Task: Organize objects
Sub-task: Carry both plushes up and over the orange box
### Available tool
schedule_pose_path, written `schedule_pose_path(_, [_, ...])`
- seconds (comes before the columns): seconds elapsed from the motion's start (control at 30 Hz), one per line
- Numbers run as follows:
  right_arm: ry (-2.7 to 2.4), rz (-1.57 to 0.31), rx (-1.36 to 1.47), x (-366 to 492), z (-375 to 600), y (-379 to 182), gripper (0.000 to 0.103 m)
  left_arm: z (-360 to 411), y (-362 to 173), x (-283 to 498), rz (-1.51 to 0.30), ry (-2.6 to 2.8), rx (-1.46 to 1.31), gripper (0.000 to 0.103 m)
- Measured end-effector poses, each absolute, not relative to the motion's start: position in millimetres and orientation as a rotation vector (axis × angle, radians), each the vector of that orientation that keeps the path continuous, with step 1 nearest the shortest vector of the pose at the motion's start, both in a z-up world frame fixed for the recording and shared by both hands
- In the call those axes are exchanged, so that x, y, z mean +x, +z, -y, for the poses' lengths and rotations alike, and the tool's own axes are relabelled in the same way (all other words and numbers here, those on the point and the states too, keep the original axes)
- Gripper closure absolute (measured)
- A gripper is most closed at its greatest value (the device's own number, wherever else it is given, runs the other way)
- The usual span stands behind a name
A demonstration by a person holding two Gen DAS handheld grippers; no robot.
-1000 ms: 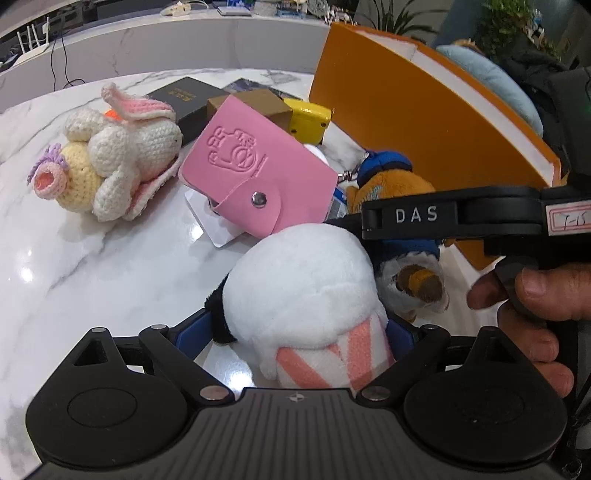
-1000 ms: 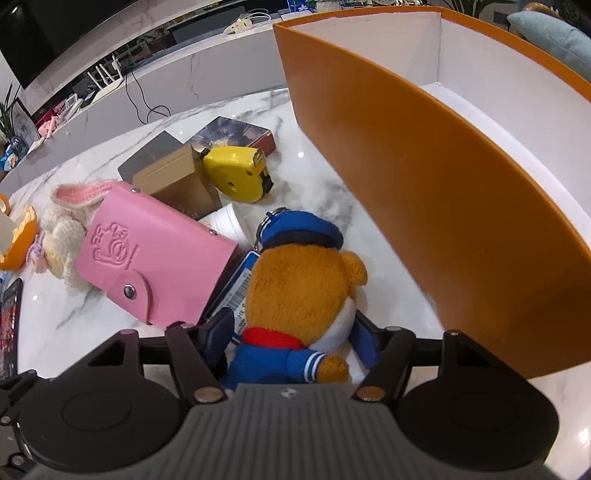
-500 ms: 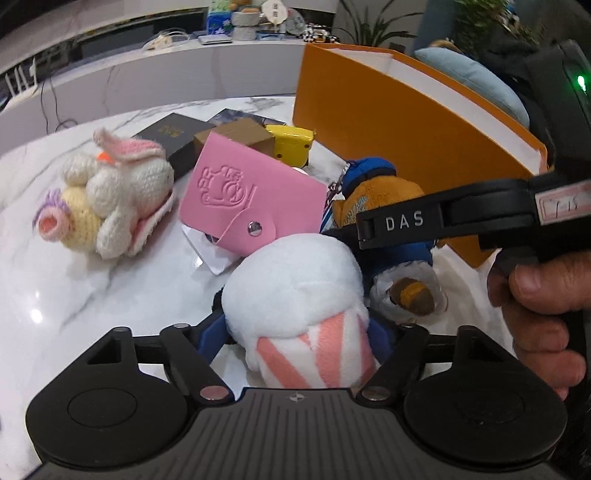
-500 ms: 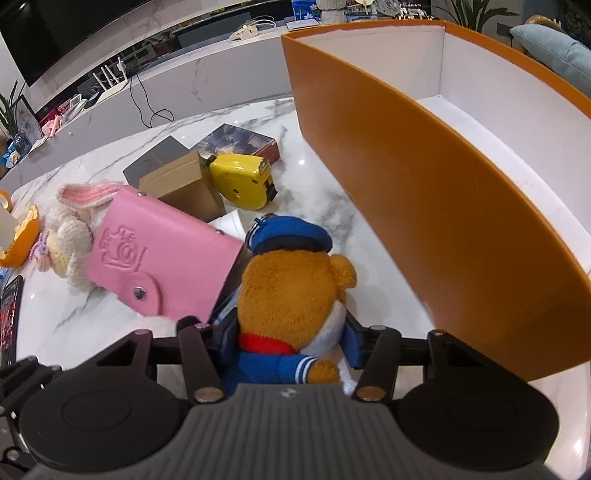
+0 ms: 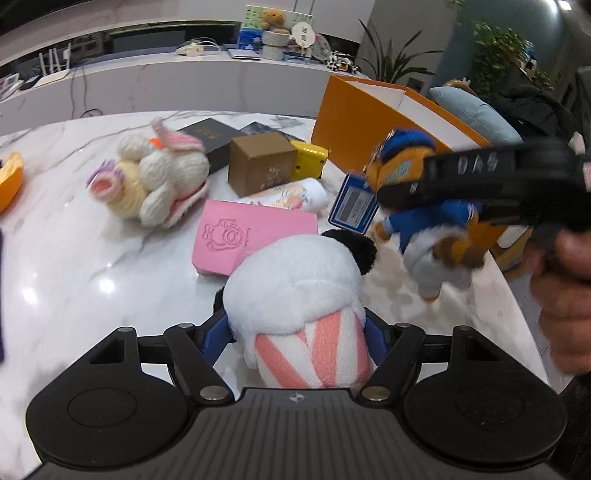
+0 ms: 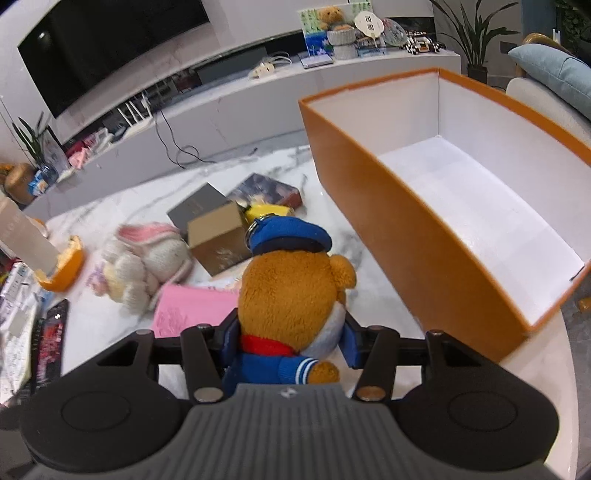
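Marble bench (image 5: 74, 266), orange box (image 6: 413, 236) standing open at its right edge, white inside. Left of the box: crocheted rabbit (image 5: 155, 184), brown carton (image 5: 258, 166), pink card wallet (image 5: 236, 236) lying flat. Left hand-held gripper (image 5: 295, 332) closing, pinching the white plush toy (image 5: 295, 280). Right hand-held gripper (image 6: 288, 339) pinching the sailor bear (image 6: 291, 295), raised beside the box.

Beyond my tongs I saw a white marble table (image 6: 373, 295) and, farther ahead, a long white counter (image 6: 229, 110). A dark television (image 6: 110, 48) hung up left; a leafy plant (image 6: 469, 33) and blue cushion (image 6: 554, 70) stood right.
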State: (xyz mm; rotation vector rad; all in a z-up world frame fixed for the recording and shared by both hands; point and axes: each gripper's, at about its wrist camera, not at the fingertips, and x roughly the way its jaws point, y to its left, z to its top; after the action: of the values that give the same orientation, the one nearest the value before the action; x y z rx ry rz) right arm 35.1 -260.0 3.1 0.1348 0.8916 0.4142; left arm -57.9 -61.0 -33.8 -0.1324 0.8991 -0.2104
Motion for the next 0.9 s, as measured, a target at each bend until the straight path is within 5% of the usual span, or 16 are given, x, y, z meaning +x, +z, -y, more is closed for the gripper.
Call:
schedule_pose_path(0.57, [0.588,-0.722,0.106,53,289,109,0.048,90,3,-55,-0.852,-0.203,-0.143,0.018])
schedule_pose_path(0.9, [0.563,-0.747,0.061,115,326,104,0.048,131,59,-7,-0.738,-0.237,-0.064,0.018])
